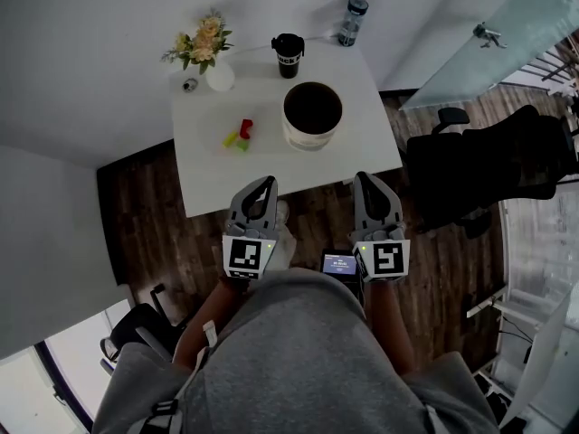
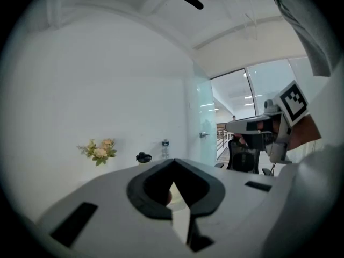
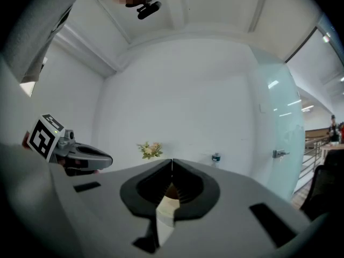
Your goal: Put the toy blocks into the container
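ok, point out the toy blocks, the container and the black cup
toy blocks (image 1: 244, 129), head view, on the red one in the cluster.
container (image 1: 306, 140), head view, on its white outer wall.
black cup (image 1: 288, 58), head view, on its body below the lid.

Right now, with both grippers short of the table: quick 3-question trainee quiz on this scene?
1. True or false: the toy blocks lie inside the container.
2. In the head view, the toy blocks lie on which side of the container? A) left B) right C) behind it
3. Fill in: the left gripper and right gripper both have jaws ____, nothing between them.
Key: 1 false; 2 A; 3 shut.
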`<state>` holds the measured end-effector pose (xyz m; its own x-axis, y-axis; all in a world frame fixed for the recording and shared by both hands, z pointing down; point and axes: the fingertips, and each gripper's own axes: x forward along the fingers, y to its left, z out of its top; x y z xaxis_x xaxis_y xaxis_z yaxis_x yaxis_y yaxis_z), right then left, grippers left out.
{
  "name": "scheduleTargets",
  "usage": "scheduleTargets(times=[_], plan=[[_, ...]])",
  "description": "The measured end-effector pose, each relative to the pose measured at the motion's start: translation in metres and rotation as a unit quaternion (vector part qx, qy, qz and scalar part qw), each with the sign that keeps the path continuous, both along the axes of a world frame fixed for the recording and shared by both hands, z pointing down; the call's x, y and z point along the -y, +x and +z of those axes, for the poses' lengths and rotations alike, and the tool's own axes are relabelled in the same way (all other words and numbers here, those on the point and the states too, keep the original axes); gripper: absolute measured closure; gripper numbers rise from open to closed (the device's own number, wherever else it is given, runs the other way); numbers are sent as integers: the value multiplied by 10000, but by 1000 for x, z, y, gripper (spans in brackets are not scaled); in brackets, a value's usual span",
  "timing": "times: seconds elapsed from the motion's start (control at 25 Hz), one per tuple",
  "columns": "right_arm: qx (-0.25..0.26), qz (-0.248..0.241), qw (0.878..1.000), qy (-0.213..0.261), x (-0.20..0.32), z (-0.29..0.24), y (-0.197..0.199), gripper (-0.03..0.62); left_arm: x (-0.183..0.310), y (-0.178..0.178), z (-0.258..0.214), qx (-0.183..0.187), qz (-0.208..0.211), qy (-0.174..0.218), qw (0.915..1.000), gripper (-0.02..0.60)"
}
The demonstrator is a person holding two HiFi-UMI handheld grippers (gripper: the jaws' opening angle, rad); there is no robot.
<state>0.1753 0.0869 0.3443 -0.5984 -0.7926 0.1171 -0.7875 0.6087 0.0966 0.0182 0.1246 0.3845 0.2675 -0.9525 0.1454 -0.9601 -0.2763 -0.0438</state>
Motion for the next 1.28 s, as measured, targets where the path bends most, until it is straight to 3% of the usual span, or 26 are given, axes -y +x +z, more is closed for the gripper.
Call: scheduleTargets(times=[0.2, 0.72, 1.08, 1.28], plan=[[-379, -8, 9993, 63, 41, 0, -25, 589, 33, -29, 8, -82, 138, 38, 9999, 574], [-905, 236, 9956, -116, 114, 11, -66, 589, 100, -115, 69, -175, 251, -606, 9977, 574], [-925, 3, 9956, -137, 152, 28, -75, 589, 119, -126, 126, 195, 323, -1317, 9906, 572], [-902, -171, 9957, -106, 164, 29, -78, 589, 121, -134, 166, 489, 248, -1781, 9825, 553]])
